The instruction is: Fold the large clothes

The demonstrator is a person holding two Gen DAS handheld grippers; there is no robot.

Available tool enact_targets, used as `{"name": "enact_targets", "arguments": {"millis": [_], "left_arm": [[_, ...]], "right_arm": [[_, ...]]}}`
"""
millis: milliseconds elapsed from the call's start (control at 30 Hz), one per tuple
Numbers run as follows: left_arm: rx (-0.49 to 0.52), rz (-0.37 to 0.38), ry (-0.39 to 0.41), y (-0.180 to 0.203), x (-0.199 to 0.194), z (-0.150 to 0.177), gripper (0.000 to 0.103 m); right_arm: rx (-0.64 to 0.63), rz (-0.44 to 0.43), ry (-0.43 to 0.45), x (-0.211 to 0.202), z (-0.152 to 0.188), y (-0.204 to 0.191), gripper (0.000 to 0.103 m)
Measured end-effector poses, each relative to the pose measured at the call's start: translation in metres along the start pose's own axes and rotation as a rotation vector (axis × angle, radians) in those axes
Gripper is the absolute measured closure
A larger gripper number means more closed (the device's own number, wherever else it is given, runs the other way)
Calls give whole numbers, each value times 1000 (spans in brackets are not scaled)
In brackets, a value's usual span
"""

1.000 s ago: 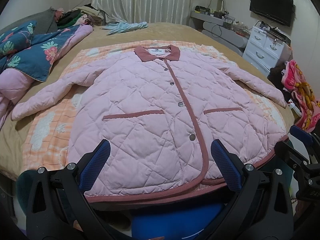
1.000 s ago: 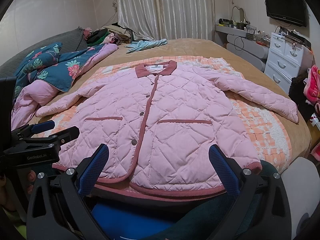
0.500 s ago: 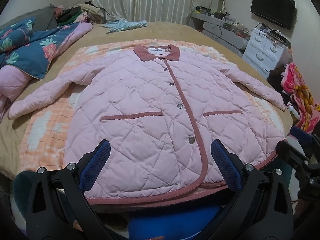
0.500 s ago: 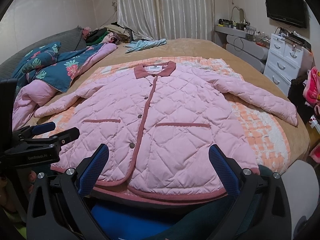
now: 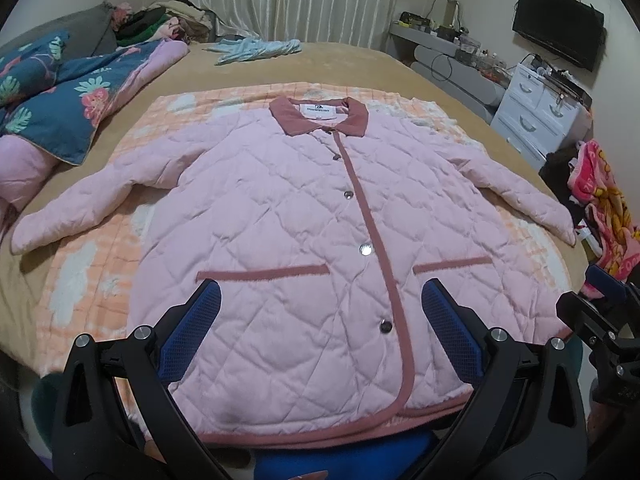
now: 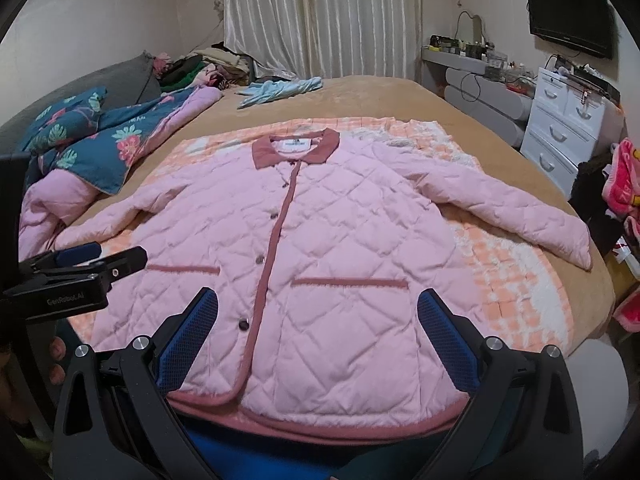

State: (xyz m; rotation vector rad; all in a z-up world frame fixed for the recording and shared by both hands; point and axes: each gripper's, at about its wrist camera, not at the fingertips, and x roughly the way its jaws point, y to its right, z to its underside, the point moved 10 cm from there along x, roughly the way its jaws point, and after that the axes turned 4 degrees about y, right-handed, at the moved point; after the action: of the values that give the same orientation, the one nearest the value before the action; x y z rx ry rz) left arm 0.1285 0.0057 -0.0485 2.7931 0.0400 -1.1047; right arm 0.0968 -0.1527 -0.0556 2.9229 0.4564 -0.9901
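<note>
The bed [image 5: 360, 60] filled most of both views, and it is the landmark here. On the middle of the bed lay an orange and white checked blanket [image 5: 84, 276], and on this blanket the pink quilted jacket [image 5: 280, 216] was spread flat, front side up and buttoned, with its hem at the near edge of the bed and its dark pink collar [image 5: 318, 116] toward the far side. Both sleeves were stretched out to the sides; the right one [image 6: 516, 208] reached past the blanket toward the right edge of the bed. On the left side of the bed a blue flowered quilt [image 5: 60, 96] was bunched up, and at the far end of the bed lay a light blue cloth [image 5: 256, 46]. To the right of the bed stood a white dresser [image 6: 568, 120]. The left gripper [image 5: 320, 332] hung above the jacket's hem at the near edge of the bed, jaws spread wide, holding nothing. The right gripper [image 6: 318, 332] was also above the hem, beside the left one, with jaws spread wide and nothing between them. Four snap buttons [image 5: 365, 249] showed along the front trim.
</note>
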Motion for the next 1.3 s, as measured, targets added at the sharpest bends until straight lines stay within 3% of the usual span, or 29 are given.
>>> {"name": "enact_targets", "arguments": {"millis": [533, 733, 1000, 1300], "left_arm": [[10, -7, 37, 8, 23, -73, 9], [-21, 74, 75, 17, 27, -102, 9], [1, 20, 108, 21, 33, -139, 9], [49, 15, 123, 40, 41, -167, 9]], "right_arm": [[71, -5, 62, 11, -68, 26, 4], [87, 18, 94, 15, -97, 44, 4], [126, 54, 158, 17, -139, 72, 4], [166, 61, 190, 26, -171, 98, 4]]}}
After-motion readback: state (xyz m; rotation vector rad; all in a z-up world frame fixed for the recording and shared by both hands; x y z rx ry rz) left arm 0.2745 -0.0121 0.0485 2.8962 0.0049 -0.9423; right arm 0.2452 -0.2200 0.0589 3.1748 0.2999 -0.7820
